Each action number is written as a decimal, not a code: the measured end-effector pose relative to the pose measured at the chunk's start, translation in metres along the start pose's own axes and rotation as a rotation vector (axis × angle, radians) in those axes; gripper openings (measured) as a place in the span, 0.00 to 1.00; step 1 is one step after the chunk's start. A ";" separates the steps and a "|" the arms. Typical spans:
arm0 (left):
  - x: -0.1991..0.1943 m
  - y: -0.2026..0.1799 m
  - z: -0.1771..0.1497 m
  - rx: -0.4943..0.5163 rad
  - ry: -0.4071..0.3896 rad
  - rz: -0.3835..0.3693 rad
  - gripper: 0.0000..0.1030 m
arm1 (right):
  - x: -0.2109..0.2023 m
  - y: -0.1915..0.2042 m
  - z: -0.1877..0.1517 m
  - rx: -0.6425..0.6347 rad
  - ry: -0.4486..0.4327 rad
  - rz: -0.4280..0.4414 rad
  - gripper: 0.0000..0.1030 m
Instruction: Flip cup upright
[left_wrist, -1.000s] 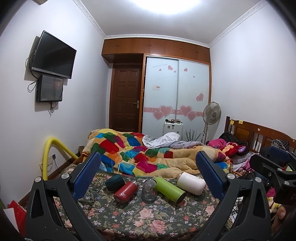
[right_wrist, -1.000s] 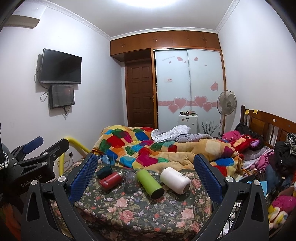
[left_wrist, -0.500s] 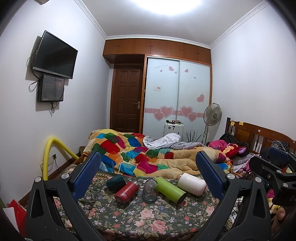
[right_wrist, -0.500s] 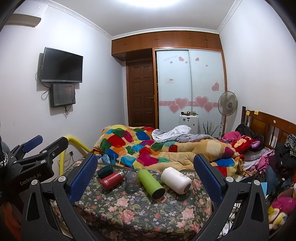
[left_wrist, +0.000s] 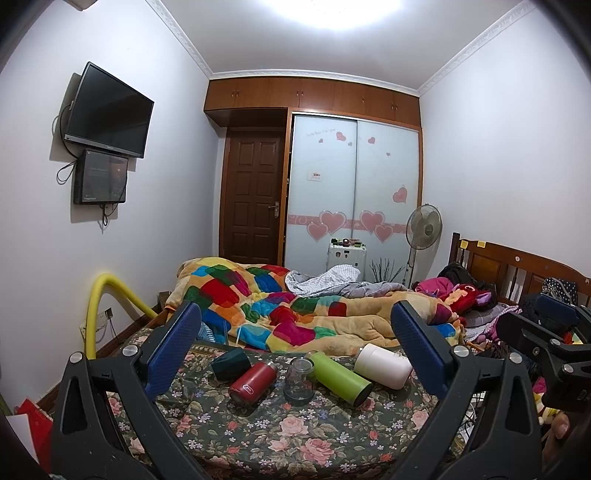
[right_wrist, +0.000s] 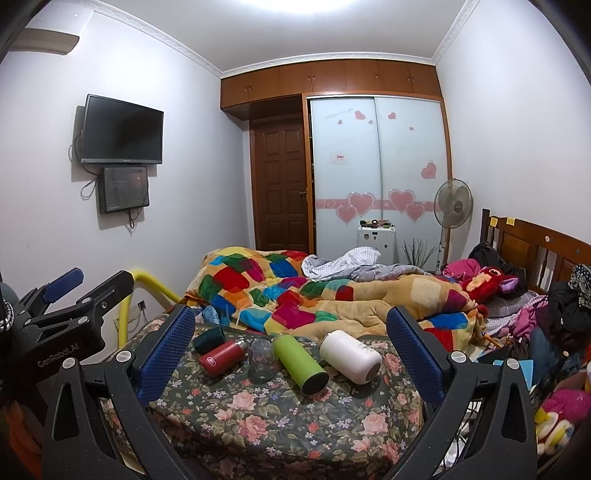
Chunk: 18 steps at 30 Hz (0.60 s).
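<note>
Several cups lie in a row on a floral-cloth table (left_wrist: 280, 432): a dark green cup (left_wrist: 231, 363) on its side, a red flask (left_wrist: 254, 382) on its side, a clear glass cup (left_wrist: 300, 380) standing mouth down, a green flask (left_wrist: 340, 376) on its side, and a white flask (left_wrist: 383, 366) on its side. The same row shows in the right wrist view: dark green cup (right_wrist: 209, 339), red flask (right_wrist: 222, 357), glass cup (right_wrist: 263, 358), green flask (right_wrist: 300, 362), white flask (right_wrist: 350, 356). My left gripper (left_wrist: 295, 349) is open and empty, short of the row. My right gripper (right_wrist: 291, 347) is open and empty, also short of it.
A bed with a patchwork quilt (left_wrist: 295, 306) lies right behind the table. A yellow tube (left_wrist: 110, 299) arches at the left. Clothes and toys (right_wrist: 546, 314) pile at the right by a wooden headboard. A fan (left_wrist: 424, 227) and wardrobe stand at the back.
Both views have shifted very slightly; the grippers stay open and the cups have not moved.
</note>
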<state>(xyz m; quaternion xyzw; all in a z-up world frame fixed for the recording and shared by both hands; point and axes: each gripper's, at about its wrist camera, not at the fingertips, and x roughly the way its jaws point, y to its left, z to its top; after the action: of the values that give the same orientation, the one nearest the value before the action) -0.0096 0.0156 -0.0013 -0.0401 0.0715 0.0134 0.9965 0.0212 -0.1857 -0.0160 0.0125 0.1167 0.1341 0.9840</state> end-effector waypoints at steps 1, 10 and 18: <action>0.000 0.001 0.000 0.000 0.002 0.000 1.00 | 0.001 0.000 0.000 0.001 0.001 0.000 1.00; 0.020 0.001 -0.004 0.006 0.044 -0.001 1.00 | 0.012 -0.008 -0.004 0.016 0.035 -0.014 1.00; 0.077 0.013 -0.027 -0.018 0.176 -0.003 1.00 | 0.041 -0.019 -0.014 0.035 0.106 -0.035 1.00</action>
<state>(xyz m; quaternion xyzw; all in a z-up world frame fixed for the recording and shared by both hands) 0.0619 0.0281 -0.0398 -0.0503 0.1586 0.0088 0.9860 0.0613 -0.1932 -0.0399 0.0207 0.1712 0.1155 0.9782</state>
